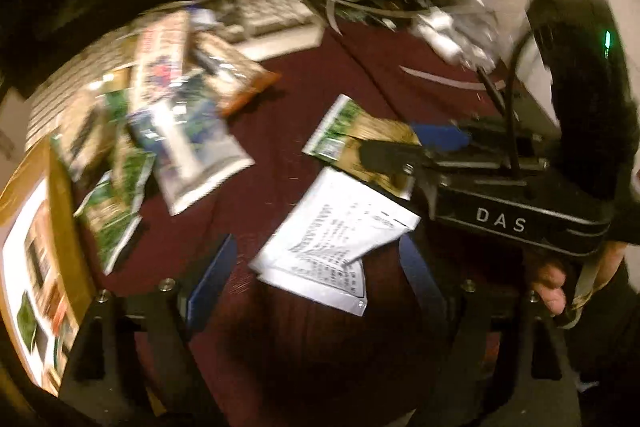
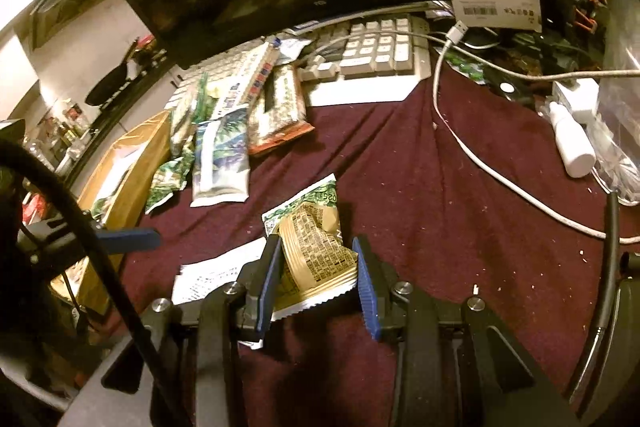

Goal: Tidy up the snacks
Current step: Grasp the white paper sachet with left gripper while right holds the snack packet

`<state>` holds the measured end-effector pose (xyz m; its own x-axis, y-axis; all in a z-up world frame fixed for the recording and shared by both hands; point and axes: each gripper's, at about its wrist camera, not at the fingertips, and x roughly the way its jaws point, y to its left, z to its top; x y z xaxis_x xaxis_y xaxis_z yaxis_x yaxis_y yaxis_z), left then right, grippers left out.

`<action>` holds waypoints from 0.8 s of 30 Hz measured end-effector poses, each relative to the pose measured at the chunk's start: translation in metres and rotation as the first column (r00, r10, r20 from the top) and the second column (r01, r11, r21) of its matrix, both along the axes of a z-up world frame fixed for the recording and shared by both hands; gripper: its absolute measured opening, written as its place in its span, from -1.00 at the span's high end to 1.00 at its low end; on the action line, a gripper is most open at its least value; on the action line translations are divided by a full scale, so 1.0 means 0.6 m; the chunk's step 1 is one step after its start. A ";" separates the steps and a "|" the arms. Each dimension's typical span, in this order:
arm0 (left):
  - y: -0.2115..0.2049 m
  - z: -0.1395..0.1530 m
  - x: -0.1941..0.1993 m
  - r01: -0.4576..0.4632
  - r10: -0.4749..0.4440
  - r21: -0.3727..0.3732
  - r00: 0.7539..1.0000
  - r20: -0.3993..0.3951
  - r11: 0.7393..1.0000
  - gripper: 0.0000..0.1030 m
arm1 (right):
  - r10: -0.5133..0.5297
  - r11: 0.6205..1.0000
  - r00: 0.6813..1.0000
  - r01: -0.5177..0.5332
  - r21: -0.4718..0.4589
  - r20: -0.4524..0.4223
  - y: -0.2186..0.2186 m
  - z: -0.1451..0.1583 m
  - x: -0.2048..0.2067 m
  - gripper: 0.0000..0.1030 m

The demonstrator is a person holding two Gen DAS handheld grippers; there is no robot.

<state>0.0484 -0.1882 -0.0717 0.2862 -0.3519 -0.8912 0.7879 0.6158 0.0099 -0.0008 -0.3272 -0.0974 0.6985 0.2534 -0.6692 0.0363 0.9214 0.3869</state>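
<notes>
Right gripper [image 2: 316,281]: fingers astride the tan snack packet [image 2: 316,255], gap wider than the packet, likely lining up a pinch.
Left gripper [image 1: 320,283]: fingers wide, empty, white packet [image 1: 332,239] between them.
Snack pile [image 2: 224,131]: well ahead-left of right fingers, beside the cardboard box [image 2: 132,163], likely the destination.

Motion blur smears the snack pile [image 1: 160,115] — labels unreadable.

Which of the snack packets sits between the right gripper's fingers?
The tan and green packet, crumpled, lying apart from the pile by the keyboard. The right gripper straddles it with jaws open; the white packet lies just left of it.
</notes>
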 end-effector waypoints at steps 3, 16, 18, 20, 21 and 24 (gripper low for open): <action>-0.018 -0.029 -0.007 0.076 -0.077 0.058 0.997 0.022 0.995 -0.61 | -0.004 1.000 1.000 0.004 0.011 -0.005 -0.003 -0.001 0.000 0.32; 0.014 -0.018 -0.010 -0.082 0.080 -0.033 0.996 -0.037 0.996 0.02 | -0.007 1.000 1.000 0.007 0.004 -0.002 -0.003 -0.001 -0.002 0.32; 0.018 -0.015 -0.017 -0.092 0.092 -0.052 0.996 -0.004 0.994 0.13 | -0.008 1.000 1.000 0.008 -0.007 0.001 -0.001 0.000 -0.003 0.32; 0.030 -0.007 -0.030 -0.108 0.111 -0.068 0.993 0.041 0.992 0.19 | -0.007 0.999 1.000 0.007 -0.033 0.005 0.006 0.001 -0.004 0.32; 0.036 -0.003 -0.033 -0.116 0.119 -0.080 0.992 0.044 0.990 0.34 | -0.010 0.999 1.000 0.010 -0.048 0.006 0.008 0.002 -0.003 0.32; 0.063 0.012 -0.038 -0.173 0.178 -0.135 0.984 0.029 0.976 0.59 | -0.024 0.992 0.999 0.027 -0.119 0.021 0.022 0.007 -0.007 0.32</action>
